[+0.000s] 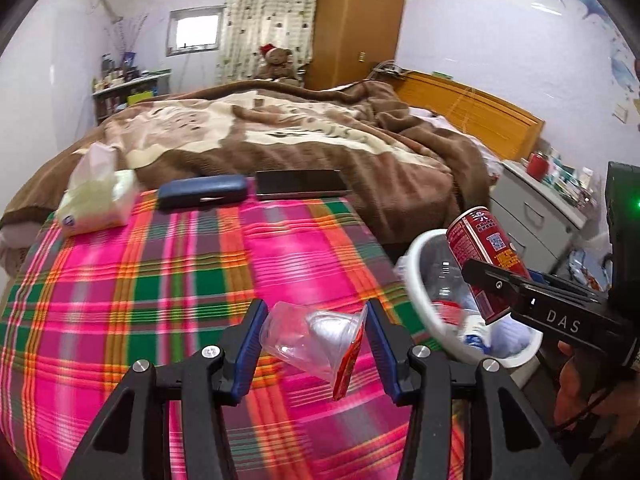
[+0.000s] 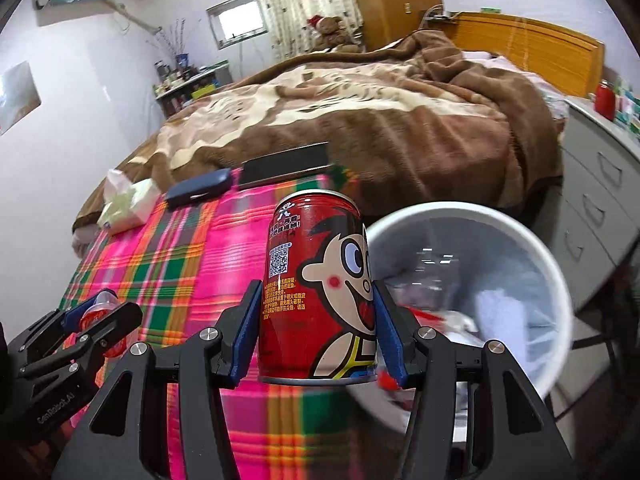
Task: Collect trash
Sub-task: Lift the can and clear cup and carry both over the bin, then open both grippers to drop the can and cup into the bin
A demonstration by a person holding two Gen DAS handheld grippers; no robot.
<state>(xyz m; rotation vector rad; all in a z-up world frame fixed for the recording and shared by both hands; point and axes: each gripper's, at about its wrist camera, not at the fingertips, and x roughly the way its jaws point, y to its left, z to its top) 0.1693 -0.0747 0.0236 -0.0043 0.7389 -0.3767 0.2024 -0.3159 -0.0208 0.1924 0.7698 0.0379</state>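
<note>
My left gripper is shut on a clear plastic cup with a red peel-off lid and holds it over the plaid blanket. My right gripper is shut on a red cartoon drink can, upright, at the left rim of the white trash bin. In the left wrist view the can hangs tilted over the bin, which holds a clear bottle and white wrappers. The left gripper with the cup also shows in the right wrist view.
On the plaid blanket's far edge lie a tissue pack, a dark blue glasses case and a black phone. A brown blanket covers the bed behind. A grey drawer cabinet stands right of the bin.
</note>
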